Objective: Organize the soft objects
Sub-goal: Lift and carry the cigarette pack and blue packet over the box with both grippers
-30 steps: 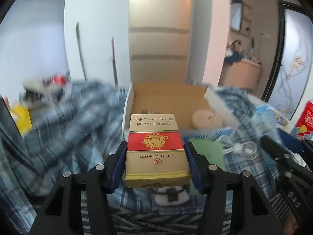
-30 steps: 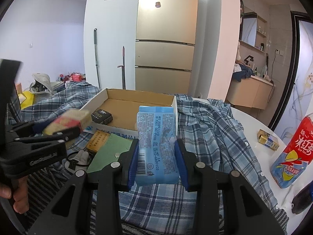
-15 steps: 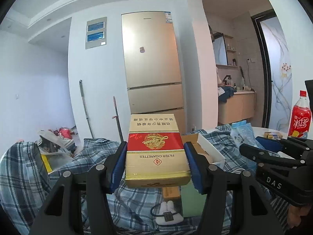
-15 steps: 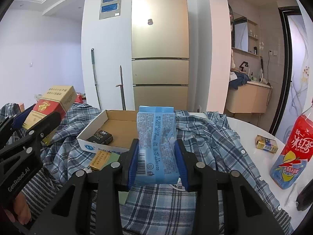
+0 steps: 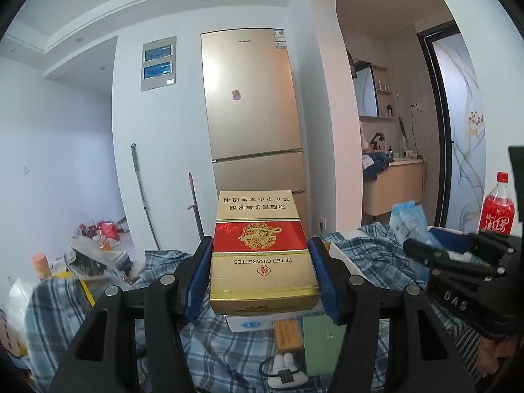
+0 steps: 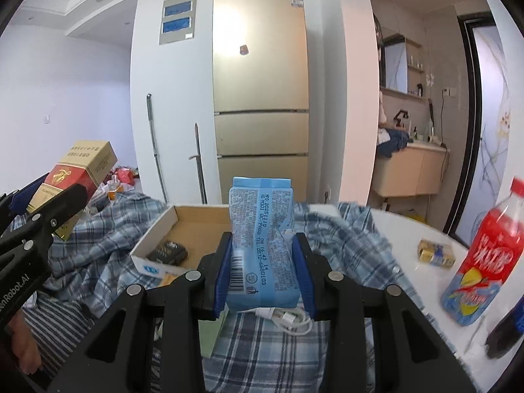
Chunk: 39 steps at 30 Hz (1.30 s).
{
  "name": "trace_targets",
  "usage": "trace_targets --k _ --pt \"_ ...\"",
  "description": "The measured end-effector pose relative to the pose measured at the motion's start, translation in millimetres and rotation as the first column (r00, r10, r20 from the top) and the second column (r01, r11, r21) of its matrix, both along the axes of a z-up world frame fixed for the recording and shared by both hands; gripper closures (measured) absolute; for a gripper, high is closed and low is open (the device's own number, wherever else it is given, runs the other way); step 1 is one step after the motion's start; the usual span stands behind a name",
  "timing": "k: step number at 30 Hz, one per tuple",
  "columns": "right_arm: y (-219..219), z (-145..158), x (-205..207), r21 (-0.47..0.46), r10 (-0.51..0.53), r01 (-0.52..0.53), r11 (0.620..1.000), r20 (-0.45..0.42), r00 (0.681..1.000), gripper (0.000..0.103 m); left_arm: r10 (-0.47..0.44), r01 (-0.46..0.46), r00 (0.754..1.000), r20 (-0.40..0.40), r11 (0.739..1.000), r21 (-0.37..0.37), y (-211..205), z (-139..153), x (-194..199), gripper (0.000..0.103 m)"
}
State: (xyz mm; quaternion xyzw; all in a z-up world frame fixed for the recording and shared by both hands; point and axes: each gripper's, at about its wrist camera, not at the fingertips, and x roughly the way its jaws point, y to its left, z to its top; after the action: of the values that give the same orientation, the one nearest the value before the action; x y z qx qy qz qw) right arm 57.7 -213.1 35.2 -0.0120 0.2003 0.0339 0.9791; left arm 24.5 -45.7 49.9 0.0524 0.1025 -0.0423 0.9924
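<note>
Left gripper clamps the red-and-gold cigarette carton, right gripper the blue tissue pack; neither sits in the far cardboard box yet.

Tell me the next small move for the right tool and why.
Probably lower the right tool forward toward the cardboard box. It is shut on the blue tissue pack, held above the plaid cloth, and the open box lies just ahead with bare floor showing.

The gold and red cardboard cigarette carton has a glossy printed surface. The light blue plastic tissue pack is shiny and wrinkled. The blue checked cloth shirt looks soft and matt. The tall golden fridge has a smooth, reflecting metal-like front.
</note>
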Motion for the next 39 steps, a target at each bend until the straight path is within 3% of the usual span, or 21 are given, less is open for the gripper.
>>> trace_targets --k 4,9,13,16,20,24,32,39 --pt "-0.9 26.0 2.1 -0.002 0.020 -0.020 1.000 0.011 1.000 0.068 -0.013 0.011 0.999 -0.030 0.999 -0.043 4.9 18.8 9.0 0.043" --pt "5.0 65.4 10.7 -0.035 0.028 -0.026 0.999 0.073 0.997 0.068 0.002 0.000 0.999 0.046 0.999 -0.040 4.0 53.2 12.4 0.043" --pt "0.1 89.1 17.5 0.021 0.002 -0.005 1.000 0.143 0.990 0.068 0.000 0.008 0.995 0.098 0.996 -0.090 10.3 84.6 11.8 0.043" --pt "-2.4 99.4 30.2 0.060 0.017 -0.025 0.998 0.138 0.990 0.068 0.009 0.004 0.993 0.118 0.994 -0.113 15.7 102.2 12.6 0.043" --pt "2.2 116.1 48.7 0.051 -0.010 0.002 0.999 0.154 0.988 0.068 -0.012 0.017 0.998 0.057 0.996 -0.083 9.5 116.7 31.9 0.043" --pt "3.2 132.2 68.4 0.095 -0.043 0.032 0.995 0.125 0.991 0.068 -0.019 0.019 1.000 -0.004 0.993 -0.118 6.8 123.2 57.6 0.043" --pt "14.4 128.7 118.3 0.075 0.021 -0.022 0.997 0.025 0.999 0.068 -0.008 0.000 0.995 -0.104 0.997 -0.078 -1.6 126.6 113.0 0.043" --pt "10.4 87.7 141.7 0.097 0.028 -0.024 0.995 -0.036 0.999 0.068 0.000 -0.020 0.984 -0.175 0.994 -0.109 9.9 98.9 155.7 0.043"
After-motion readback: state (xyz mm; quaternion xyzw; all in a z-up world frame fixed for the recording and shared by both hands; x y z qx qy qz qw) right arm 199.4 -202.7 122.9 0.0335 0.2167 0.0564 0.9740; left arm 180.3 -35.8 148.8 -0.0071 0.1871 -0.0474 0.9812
